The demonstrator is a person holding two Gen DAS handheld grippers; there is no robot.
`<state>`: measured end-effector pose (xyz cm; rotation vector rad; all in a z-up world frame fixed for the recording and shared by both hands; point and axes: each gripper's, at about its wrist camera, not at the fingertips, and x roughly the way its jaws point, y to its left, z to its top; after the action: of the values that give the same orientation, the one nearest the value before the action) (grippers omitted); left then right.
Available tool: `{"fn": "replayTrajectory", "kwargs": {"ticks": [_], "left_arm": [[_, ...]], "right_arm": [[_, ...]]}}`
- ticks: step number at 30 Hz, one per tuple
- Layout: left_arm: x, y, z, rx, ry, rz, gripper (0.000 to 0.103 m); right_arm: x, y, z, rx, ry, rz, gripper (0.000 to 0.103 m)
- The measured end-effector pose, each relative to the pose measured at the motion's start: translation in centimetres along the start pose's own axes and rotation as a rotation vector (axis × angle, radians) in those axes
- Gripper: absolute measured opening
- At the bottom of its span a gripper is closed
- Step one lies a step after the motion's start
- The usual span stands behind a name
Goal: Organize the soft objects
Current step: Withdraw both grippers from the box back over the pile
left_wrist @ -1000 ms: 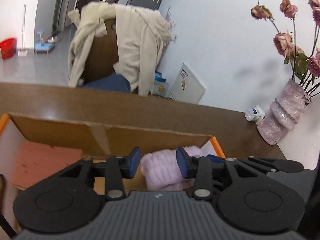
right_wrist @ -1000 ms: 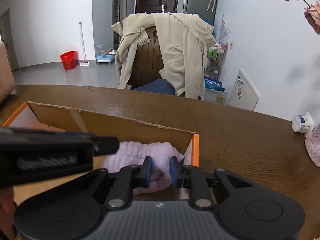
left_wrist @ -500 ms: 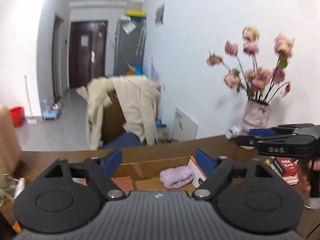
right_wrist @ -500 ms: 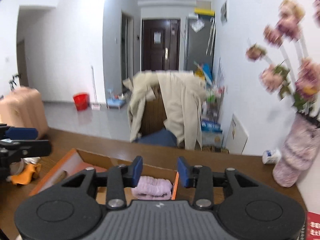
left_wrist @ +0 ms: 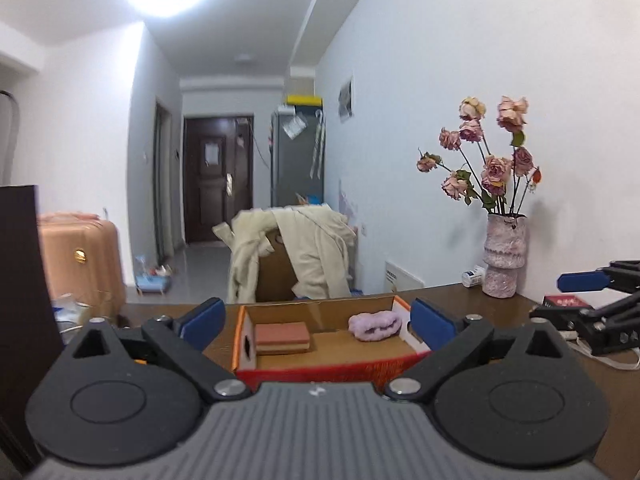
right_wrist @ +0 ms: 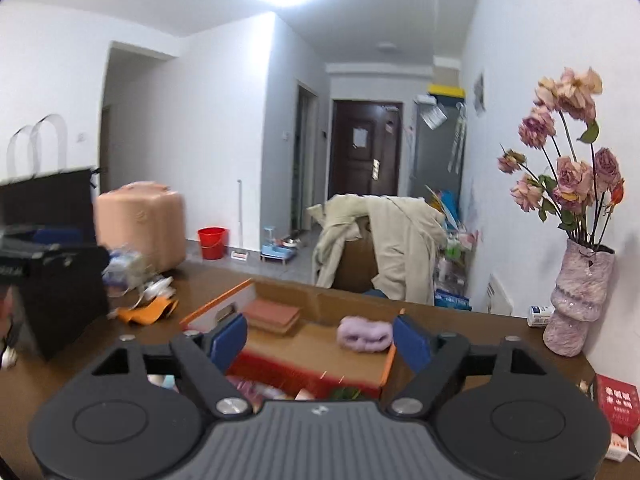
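A brown wooden table (left_wrist: 460, 300) stands against a white wall, a hallway beyond. The lilac plush headband (left_wrist: 375, 323) lies in the cardboard box (left_wrist: 320, 364), at its right end. Both the left gripper (left_wrist: 316, 322) and right gripper (right_wrist: 320, 338) have just been opening; nothing is held. Writing on the red booklet (right_wrist: 616, 404) is too small to read.

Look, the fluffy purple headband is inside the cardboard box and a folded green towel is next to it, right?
Almost. The fluffy purple headband is inside the open cardboard box, but the folded towel beside it is salmon pink, not green. The left wrist view shows both lying apart on the box floor, with nothing between the tool fingers.
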<state>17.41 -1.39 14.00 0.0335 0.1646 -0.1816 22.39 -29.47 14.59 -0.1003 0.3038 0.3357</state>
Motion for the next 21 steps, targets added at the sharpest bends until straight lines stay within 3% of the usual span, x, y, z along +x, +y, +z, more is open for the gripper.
{"fn": "replayTrajectory", "kwargs": {"ticks": [2,5,11,16,21], "left_arm": [[-1.8,-0.5,-2.1,0.002,-0.004,0.023,0.103],[-3.7,-0.9,-4.7,-0.042,0.015,0.033,0.103],[-4.6,-0.5,-7.8,-0.083,0.095,0.028,0.103],[-2.9,0.3,-8.7,-0.129,0.146,0.025,0.103],[-0.8,-0.4,-9.5,-0.12,0.189,-0.023,0.103]], "right_arm": [[-1.9,1.9,-2.2,-0.029,-0.028,0.002,0.087],[-4.1,4.5,-5.5,-0.039,-0.051,-0.004,0.087],[-6.3,7.4,-10.9,0.055,-0.033,0.011,0.088],[-5.2,7.7,-12.4,0.075,0.044,0.001,0.088],[-3.7,6.7,-12.4,0.11,0.059,-0.03,0.087]]}}
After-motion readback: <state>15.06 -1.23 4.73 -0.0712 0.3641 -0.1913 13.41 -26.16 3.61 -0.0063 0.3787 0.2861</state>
